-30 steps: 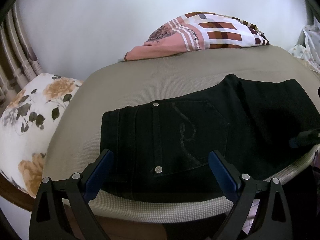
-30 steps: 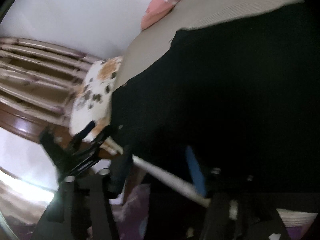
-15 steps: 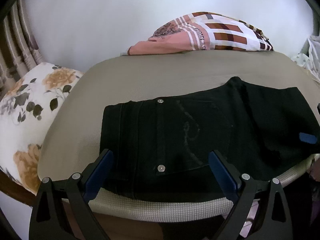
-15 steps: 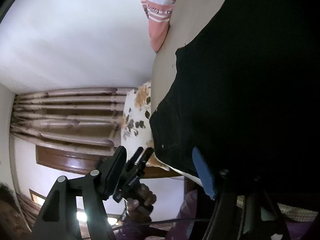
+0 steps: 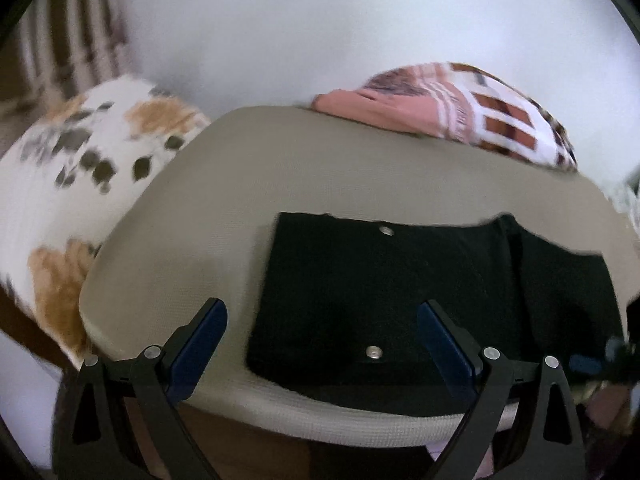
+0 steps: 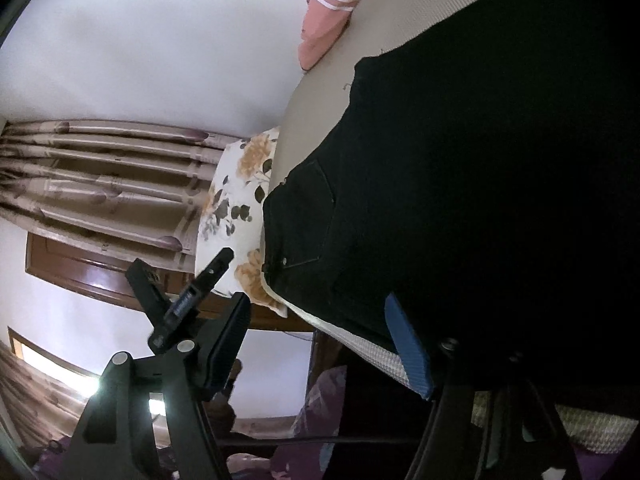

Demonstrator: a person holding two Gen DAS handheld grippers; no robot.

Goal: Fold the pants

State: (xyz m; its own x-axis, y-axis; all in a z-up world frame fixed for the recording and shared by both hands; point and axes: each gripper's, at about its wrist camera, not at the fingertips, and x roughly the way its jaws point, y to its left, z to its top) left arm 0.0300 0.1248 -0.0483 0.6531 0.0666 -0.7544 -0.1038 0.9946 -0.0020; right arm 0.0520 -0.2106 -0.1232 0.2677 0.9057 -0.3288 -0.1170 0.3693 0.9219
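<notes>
Both grippers open and empty, black pants lying folded on the padded surface.

The left gripper (image 5: pixel 320 340) hovers with its jaws wide apart above the near edge of the pants (image 5: pixel 400 288), gripping nothing; the right gripper (image 6: pixel 320 344) also stands apart at the pants' other end, with no cloth pinched. The pants lie flat on the beige cushion (image 5: pixel 280 168) as a compact rectangle, back pocket and rivets up, so at least one fold looks done. A further fold or a final smoothing may remain; I cannot tell.
</notes>
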